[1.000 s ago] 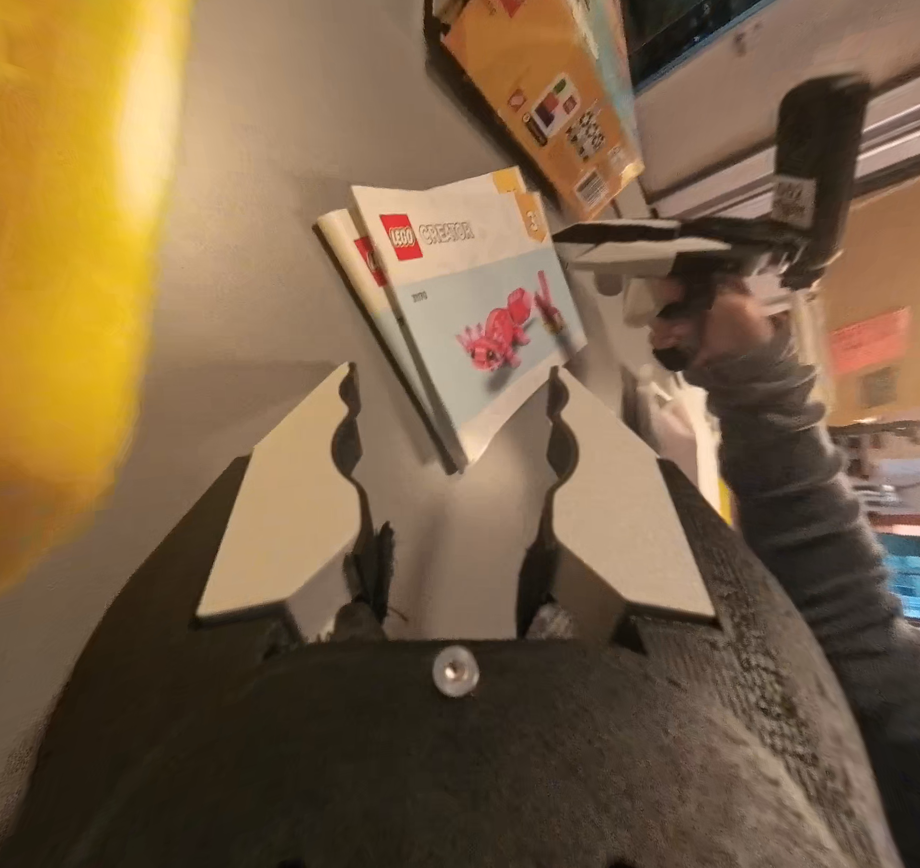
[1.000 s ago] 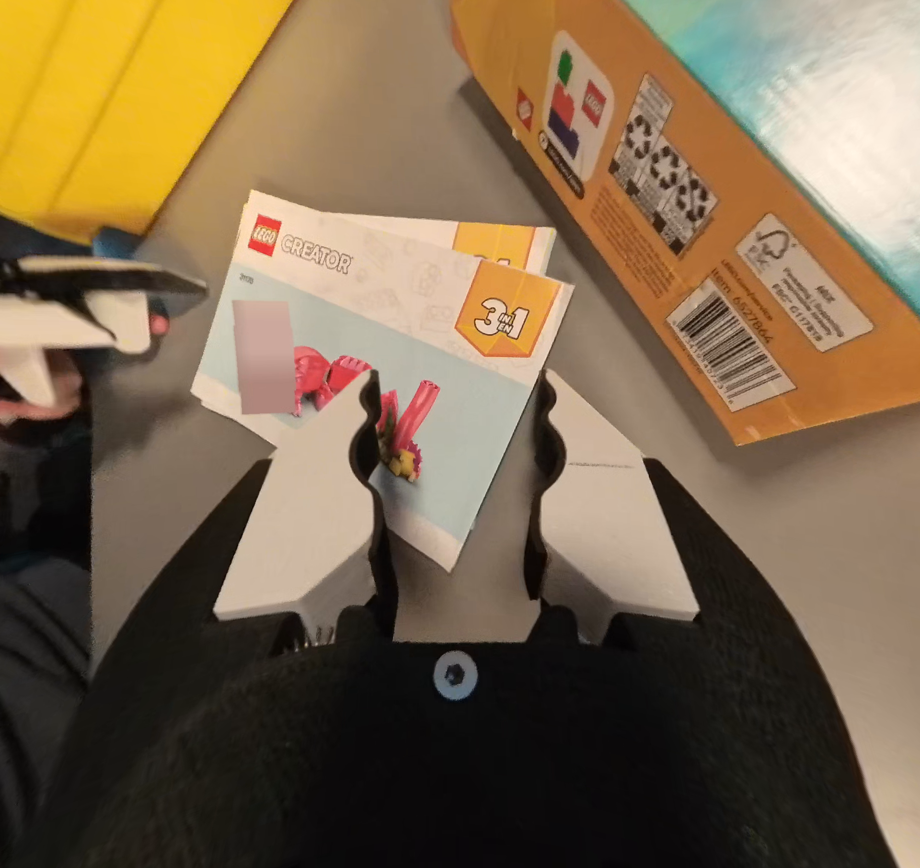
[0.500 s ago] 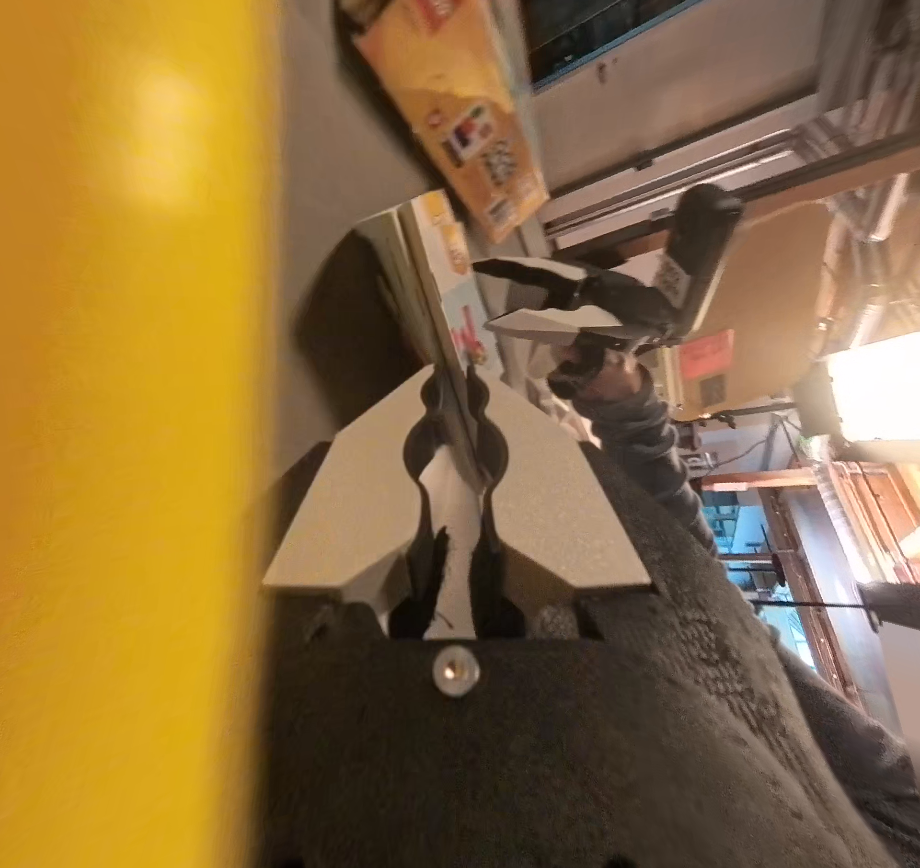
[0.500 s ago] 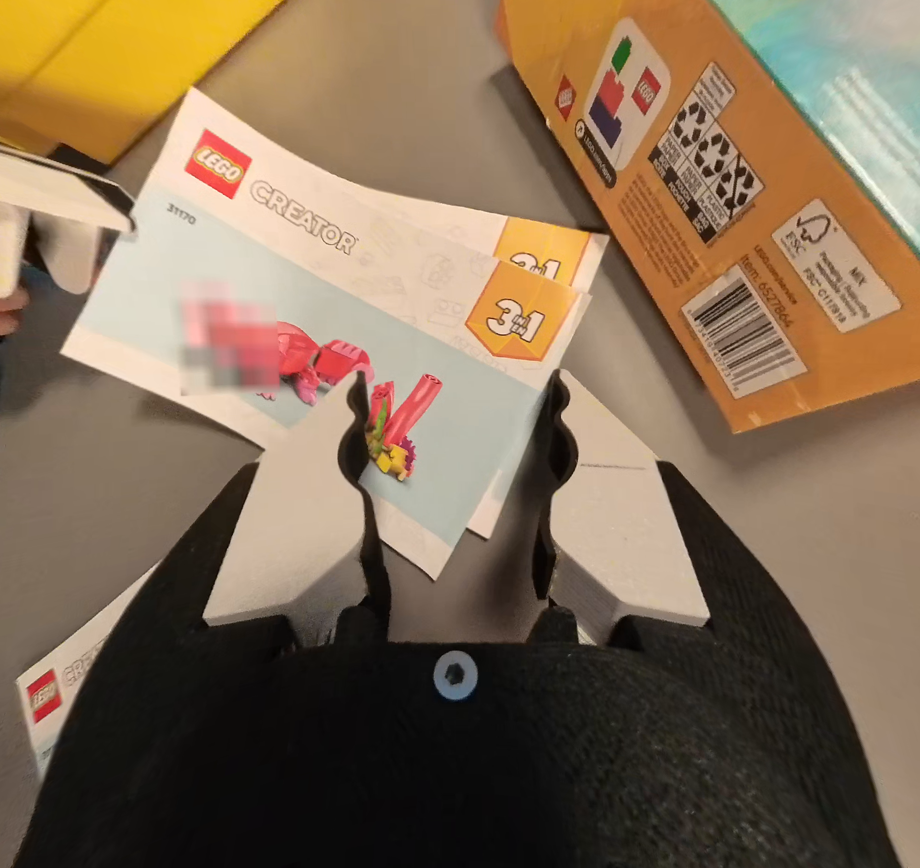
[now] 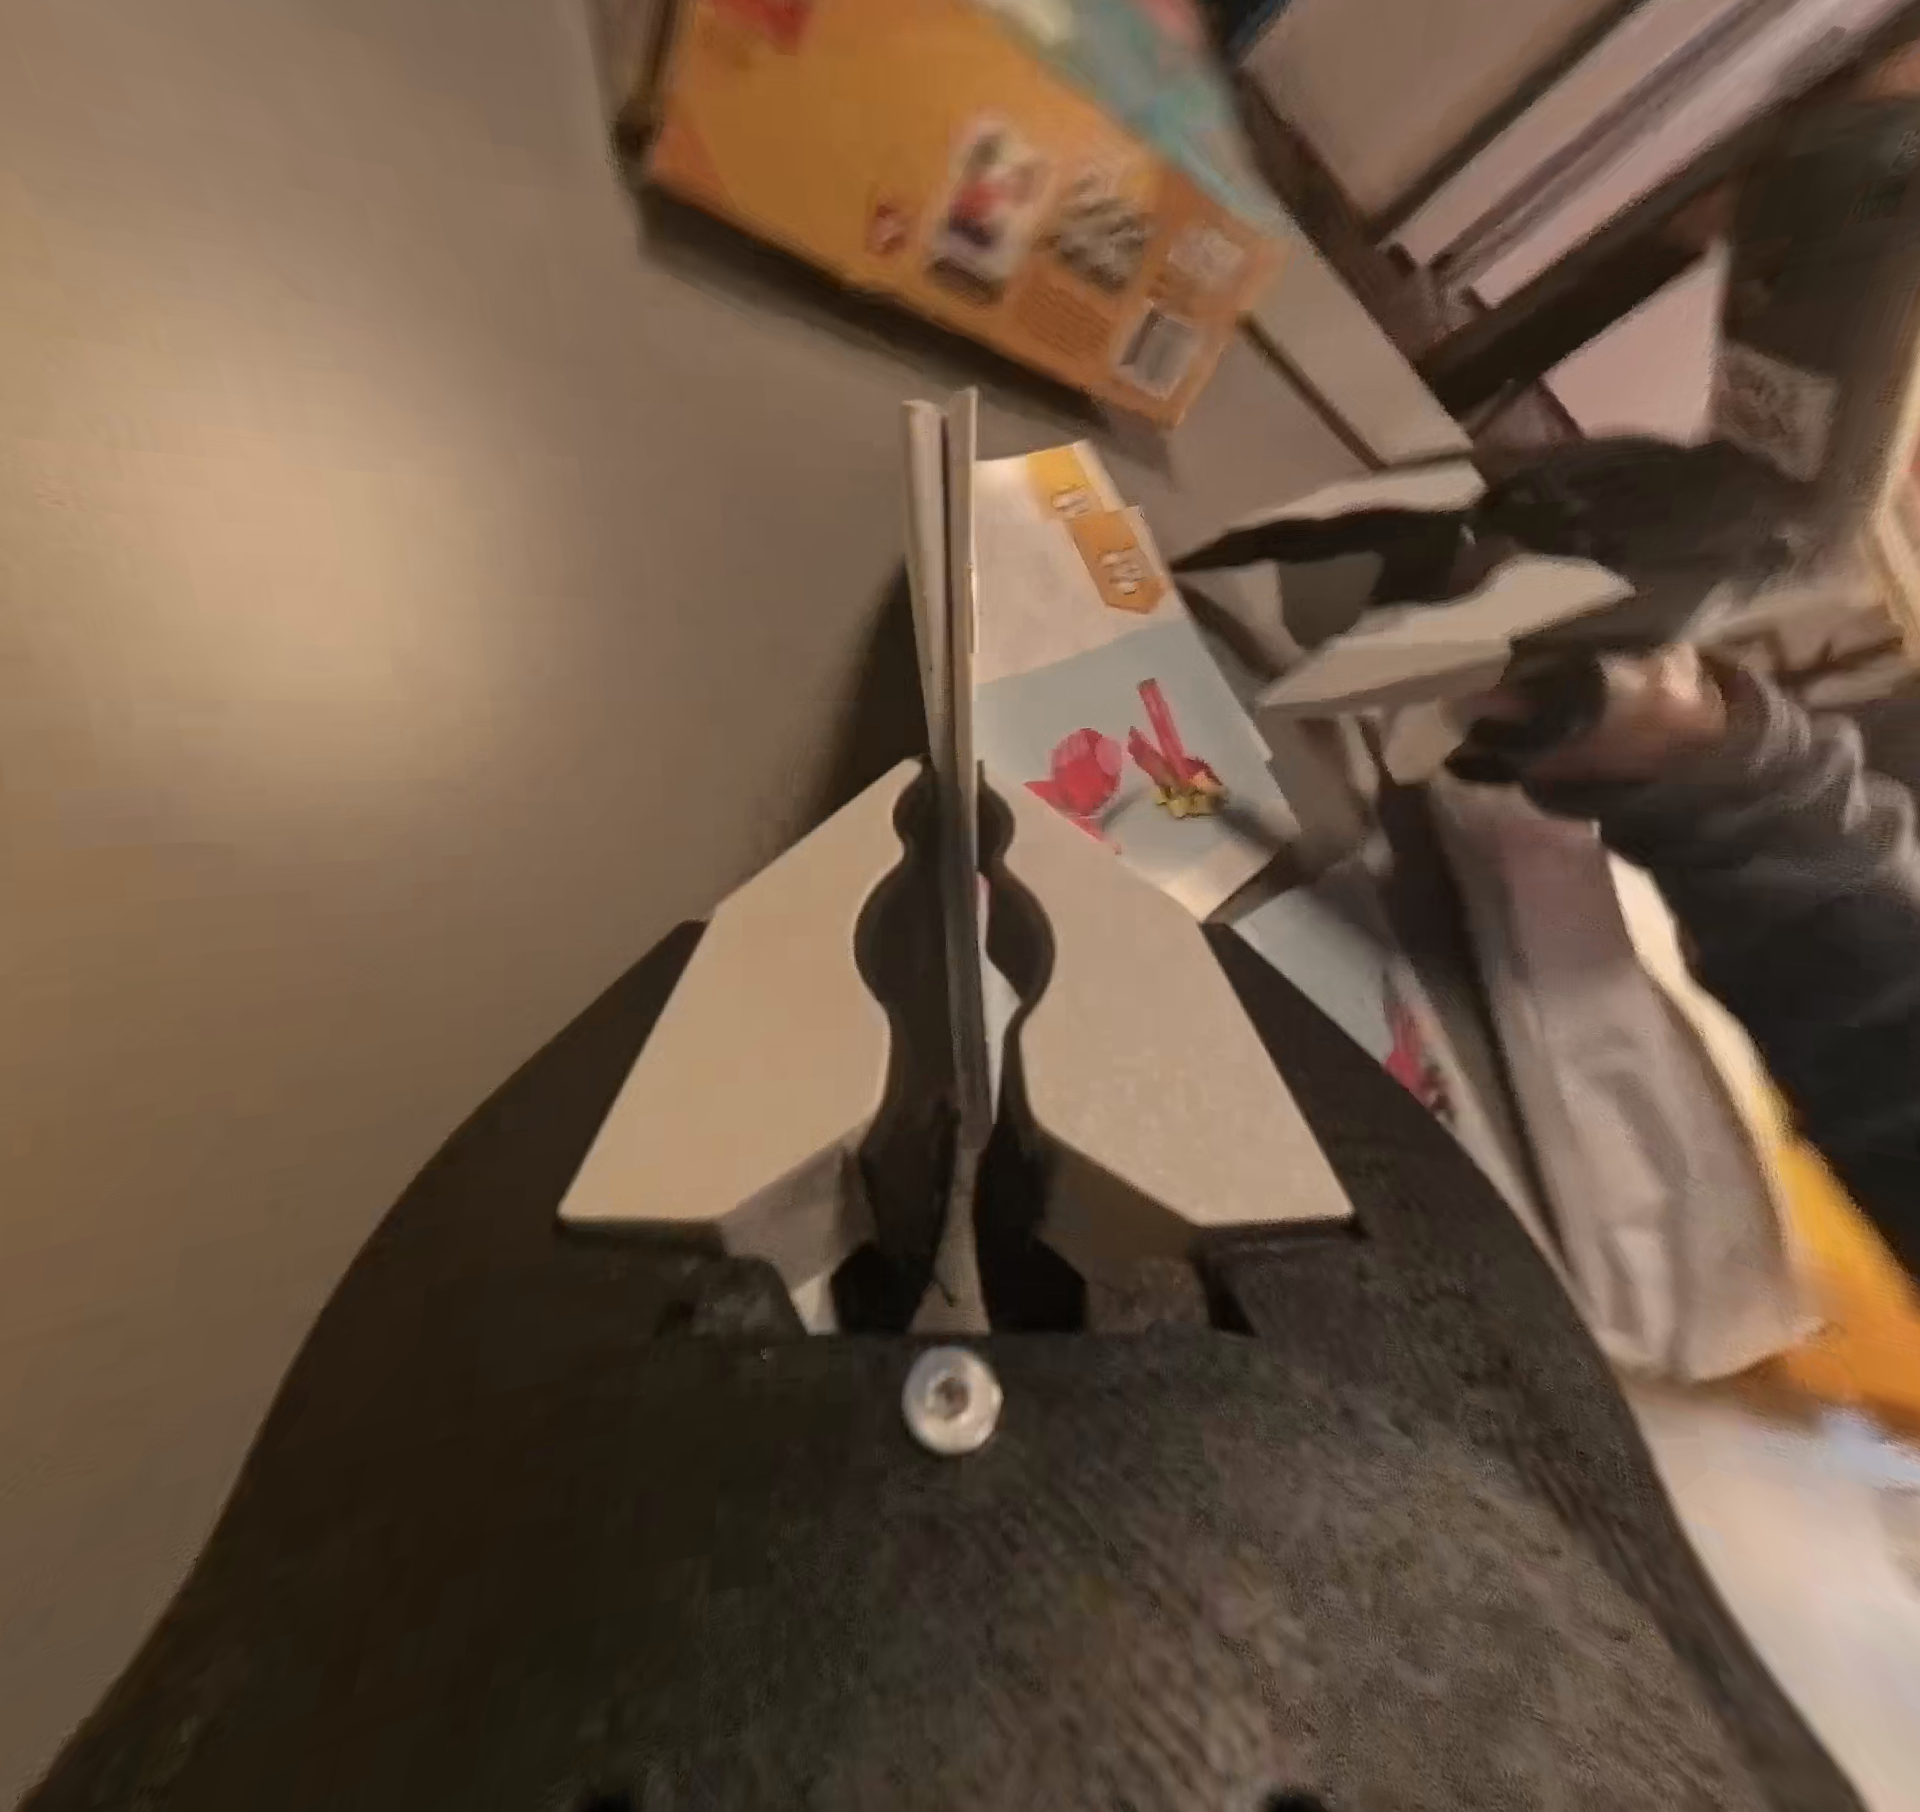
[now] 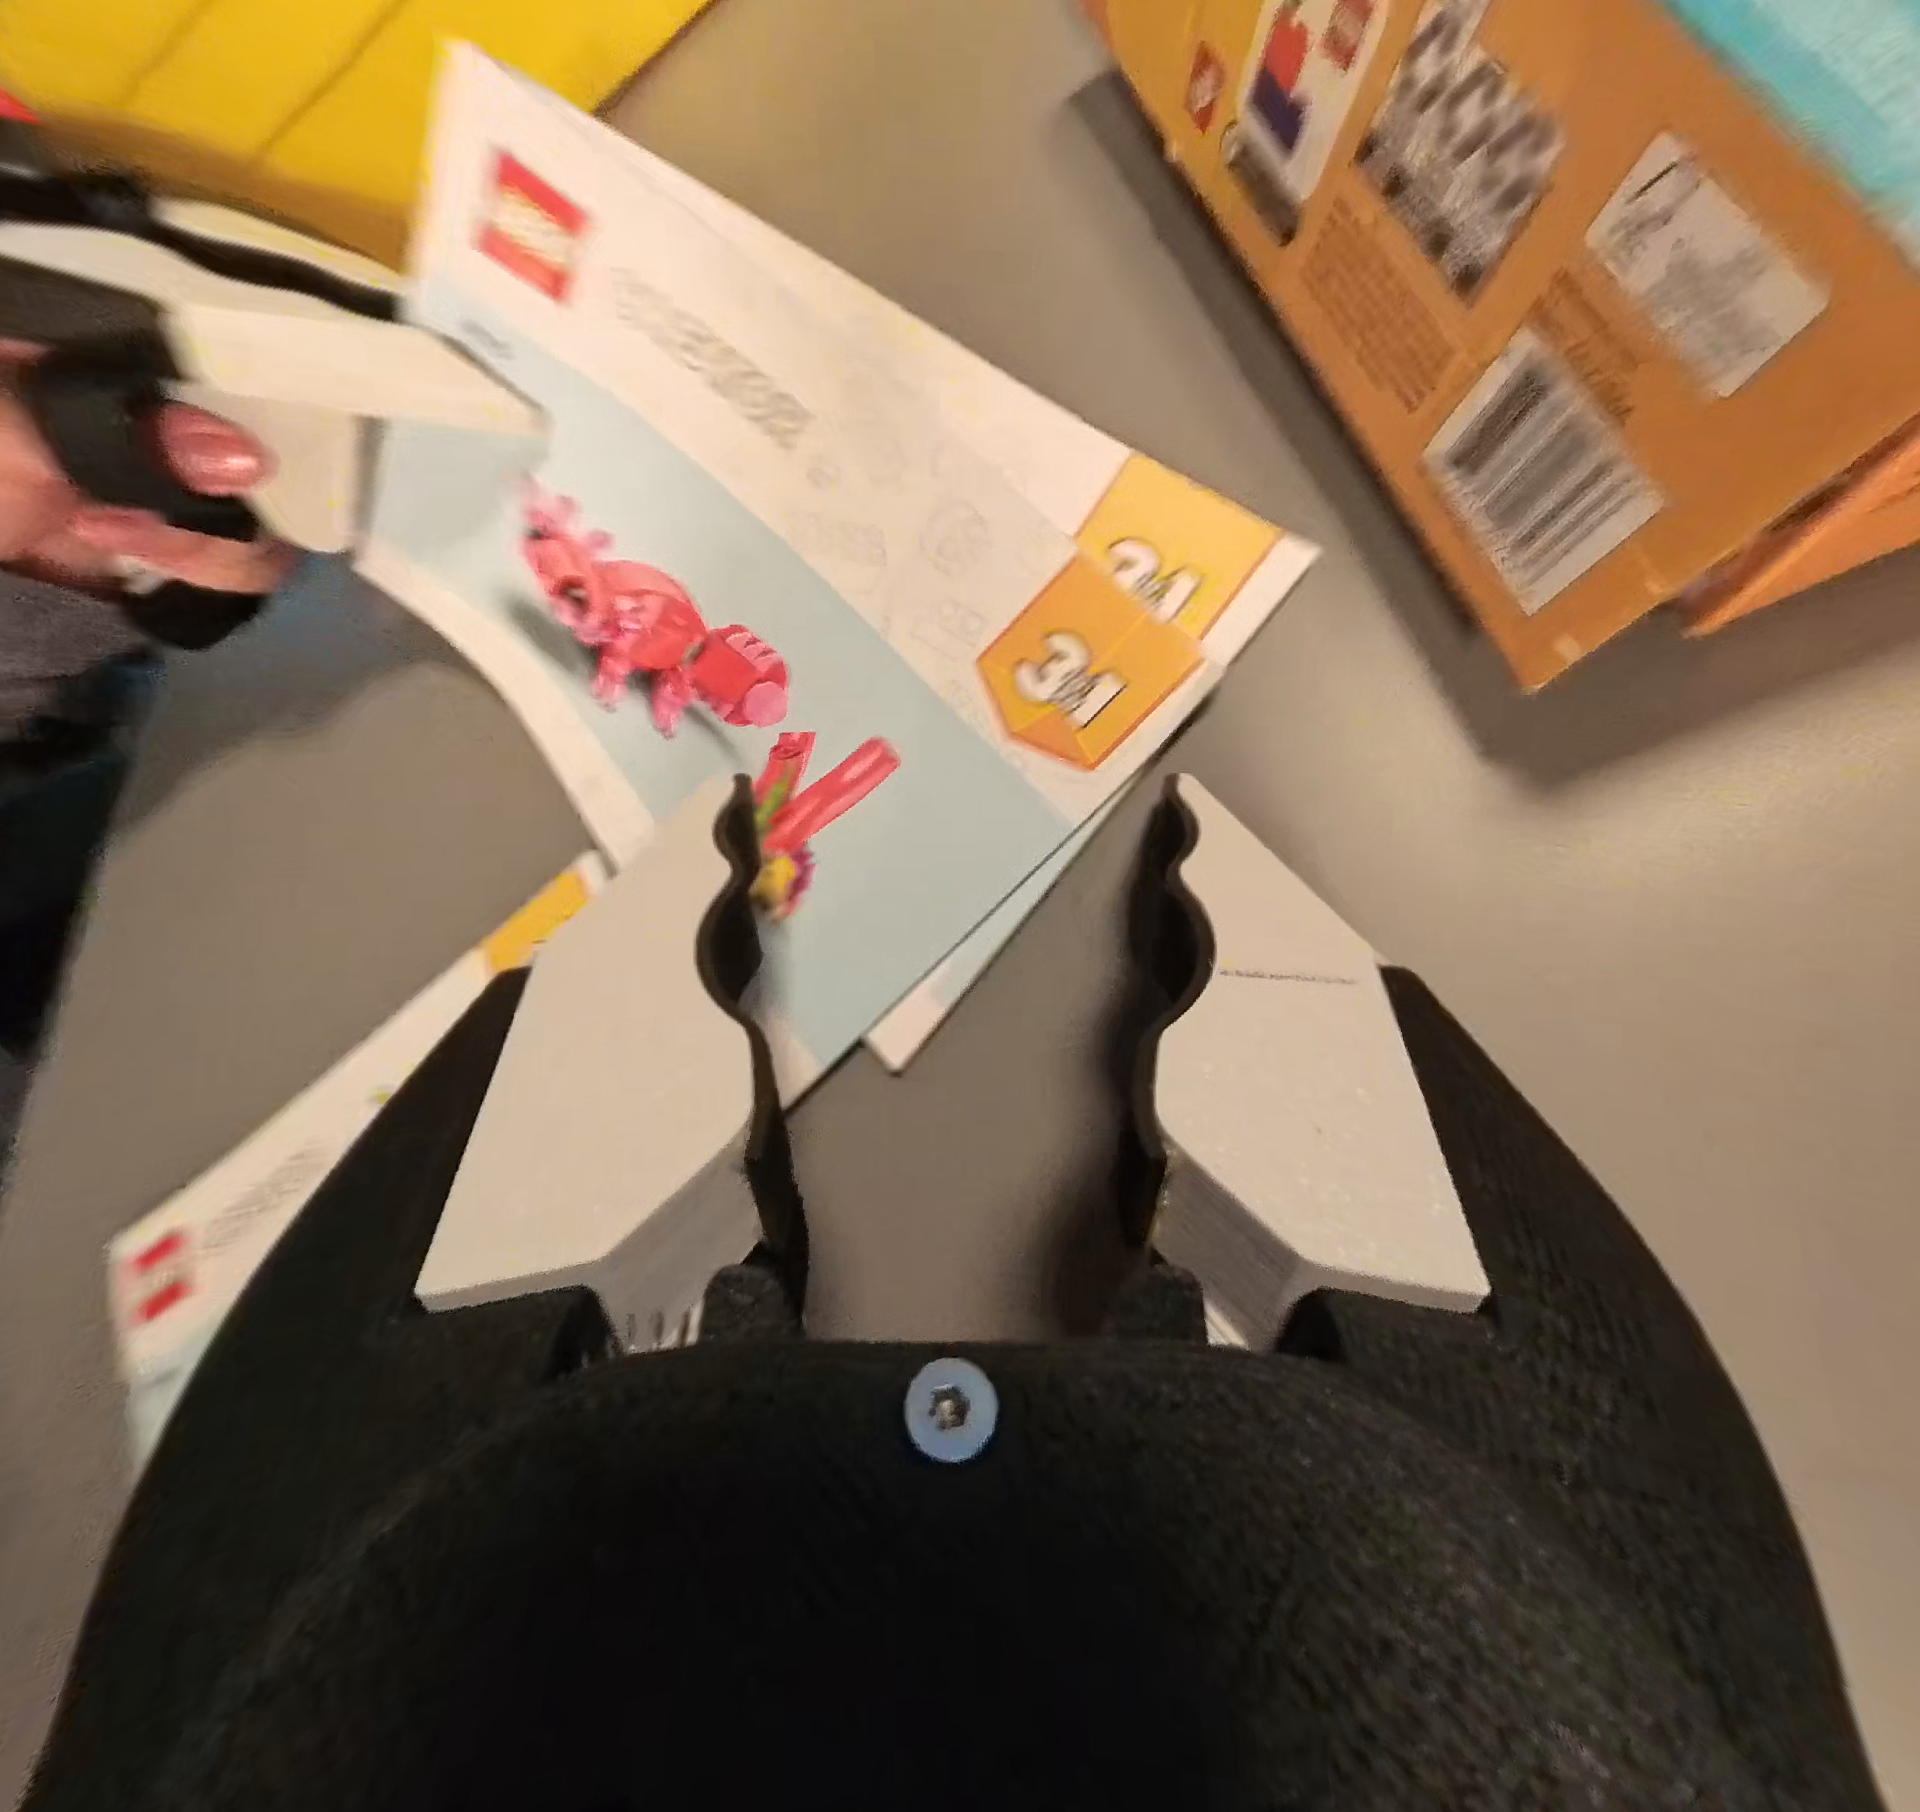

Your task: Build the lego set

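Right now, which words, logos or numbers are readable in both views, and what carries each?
I won't copy writing out; these carry it.
The top booklet, gripped by the left hand-held gripper: red logo, grey title, orange badge.
The orange box: logo, barcode, white labels, all blurred.
A booklet lying flat on the table: red logo, blurred.

Orange toy box (image 6: pixel 1538 235) (blurred), yellow bin (image 6: pixel 343 6), third booklet (image 6: pixel 312 1170) on grey table (image 6: pixel 1558 931)

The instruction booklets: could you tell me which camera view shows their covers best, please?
The right wrist view: the instruction booklets face the camera, their covers showing under the open right gripper. The left wrist view sees them almost edge-on, clamped in the left gripper, with only part of a cover visible.
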The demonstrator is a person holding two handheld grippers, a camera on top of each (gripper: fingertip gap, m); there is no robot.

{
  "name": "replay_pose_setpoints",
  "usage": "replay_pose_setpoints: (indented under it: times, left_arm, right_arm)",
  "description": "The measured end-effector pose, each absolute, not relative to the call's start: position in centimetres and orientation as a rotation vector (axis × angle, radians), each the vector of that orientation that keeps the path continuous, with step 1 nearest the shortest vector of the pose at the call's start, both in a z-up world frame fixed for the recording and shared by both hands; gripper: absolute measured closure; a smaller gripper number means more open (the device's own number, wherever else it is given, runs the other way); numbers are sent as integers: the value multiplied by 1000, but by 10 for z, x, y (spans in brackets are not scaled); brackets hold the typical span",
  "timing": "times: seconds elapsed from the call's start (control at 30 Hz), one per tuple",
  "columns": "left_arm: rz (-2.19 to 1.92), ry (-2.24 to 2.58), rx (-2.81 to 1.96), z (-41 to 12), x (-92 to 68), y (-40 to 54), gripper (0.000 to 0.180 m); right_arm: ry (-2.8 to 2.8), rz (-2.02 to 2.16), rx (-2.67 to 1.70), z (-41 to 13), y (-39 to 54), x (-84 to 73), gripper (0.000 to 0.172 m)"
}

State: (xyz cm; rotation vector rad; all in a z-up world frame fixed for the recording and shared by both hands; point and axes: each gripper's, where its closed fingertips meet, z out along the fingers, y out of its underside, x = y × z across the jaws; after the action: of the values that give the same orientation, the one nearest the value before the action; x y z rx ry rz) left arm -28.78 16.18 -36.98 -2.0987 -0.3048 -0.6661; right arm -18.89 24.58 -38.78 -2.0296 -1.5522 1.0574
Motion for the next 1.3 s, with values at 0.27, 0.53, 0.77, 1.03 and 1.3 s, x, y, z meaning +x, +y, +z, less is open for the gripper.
replay_pose_setpoints:
  times: [0.27,0.53,0.77,1.03,1.3]
  left_arm:
    - [-266,399,-1705,-311,-237,144,177]
    - [-223,468,-1493,-263,-229,122,175]
    - [-187,350,-1440,-242,-242,127,118]
    - [-360,476,-1726,-308,-207,163,116]
    - [-432,501,-1807,-329,-189,182,141]
  right_arm:
    - [-1926,683,-1184,-283,207,-211,74]
    - [-2277,720,-1188,-286,165,-203,169]
    - [-2362,282,-1344,-285,197,-174,170]
    - [-2588,62,-1387,-322,205,-163,166]
    - [-2630,151,-1404,-327,198,-165,164]
